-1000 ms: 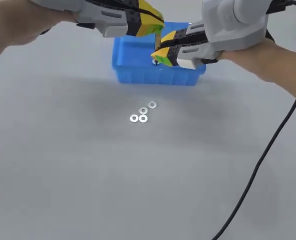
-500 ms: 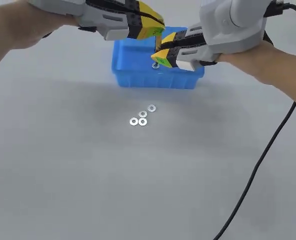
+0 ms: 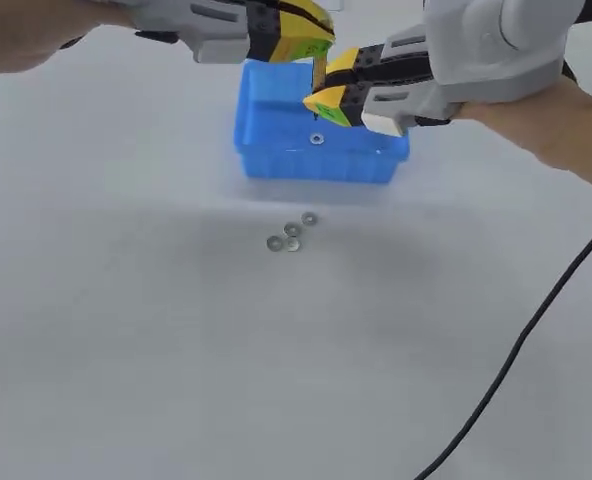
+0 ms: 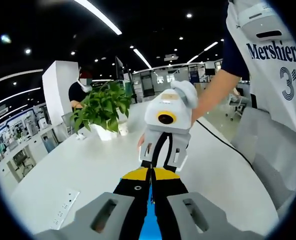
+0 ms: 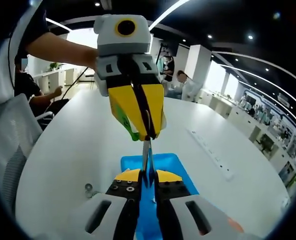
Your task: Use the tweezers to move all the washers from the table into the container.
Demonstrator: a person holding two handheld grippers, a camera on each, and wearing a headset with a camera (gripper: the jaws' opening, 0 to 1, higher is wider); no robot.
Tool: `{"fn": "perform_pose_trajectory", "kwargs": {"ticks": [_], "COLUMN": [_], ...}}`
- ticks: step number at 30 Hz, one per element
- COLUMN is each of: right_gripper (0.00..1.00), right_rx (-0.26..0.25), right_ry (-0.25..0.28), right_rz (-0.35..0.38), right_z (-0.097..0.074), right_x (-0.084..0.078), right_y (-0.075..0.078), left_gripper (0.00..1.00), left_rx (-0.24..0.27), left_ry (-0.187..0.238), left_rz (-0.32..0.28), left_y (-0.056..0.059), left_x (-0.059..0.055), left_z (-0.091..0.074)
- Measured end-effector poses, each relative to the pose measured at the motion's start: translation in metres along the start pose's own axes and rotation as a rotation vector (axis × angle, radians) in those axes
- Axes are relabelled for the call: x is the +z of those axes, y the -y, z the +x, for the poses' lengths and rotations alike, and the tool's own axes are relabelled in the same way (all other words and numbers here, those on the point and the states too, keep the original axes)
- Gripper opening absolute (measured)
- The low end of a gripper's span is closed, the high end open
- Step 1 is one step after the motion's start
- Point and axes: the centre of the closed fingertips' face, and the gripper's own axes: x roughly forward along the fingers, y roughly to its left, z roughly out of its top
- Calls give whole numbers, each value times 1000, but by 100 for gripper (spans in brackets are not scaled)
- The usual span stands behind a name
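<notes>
Overhead, washer (image 3: 317, 138) in container (image 3: 316, 166); right gripper view: left hand-held gripper (image 5: 147, 137), right hand-held gripper (image 5: 147, 176) both clamp tweezers (image 5: 146, 152).

Bright even overhead light, soft shadows (fisheye edges warped).

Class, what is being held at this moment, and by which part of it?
The tweezers: the left claw pinches one end and the right claw the other, over the blue container.
</notes>
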Motion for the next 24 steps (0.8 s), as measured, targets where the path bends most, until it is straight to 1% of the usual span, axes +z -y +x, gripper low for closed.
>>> {"fn": "perform_pose_trajectory", "kwargs": {"ticks": [2,4,5,9,12,17,20,24], "right_gripper": [10,10,10,10,10,10,9,9], "right_rx": [5,11,12,21,29,49,63,81], "right_ry": [-2,-10,-9,-8,-6,-16,-36,-51], "right_rz": [-24,-40,-38,-24,-9,4,15,17], "right_z": [-5,-8,-9,-11,-11,-9,-4,0], "right_x": [4,2,2,1,0,-7,-17,-26], "right_y": [-9,-16,-23,-33,-41,-53,-61,-72], "left_gripper": [5,5,5,5,5,5,5,5], "left_rx": [-10,-28,-33,-57,-71,-83,-88,-105], "left_ry": [1,-10,-12,-20,-28,-31,-35,-53], "left_rz": [3,5,5,2,-1,-30,-55,-57], "left_y": [7,15,18,32,40,51,58,67], "left_x": [3,4,4,5,4,-4,-13,-22], "left_z": [-2,-3,-3,-3,-3,-2,1,4]}}
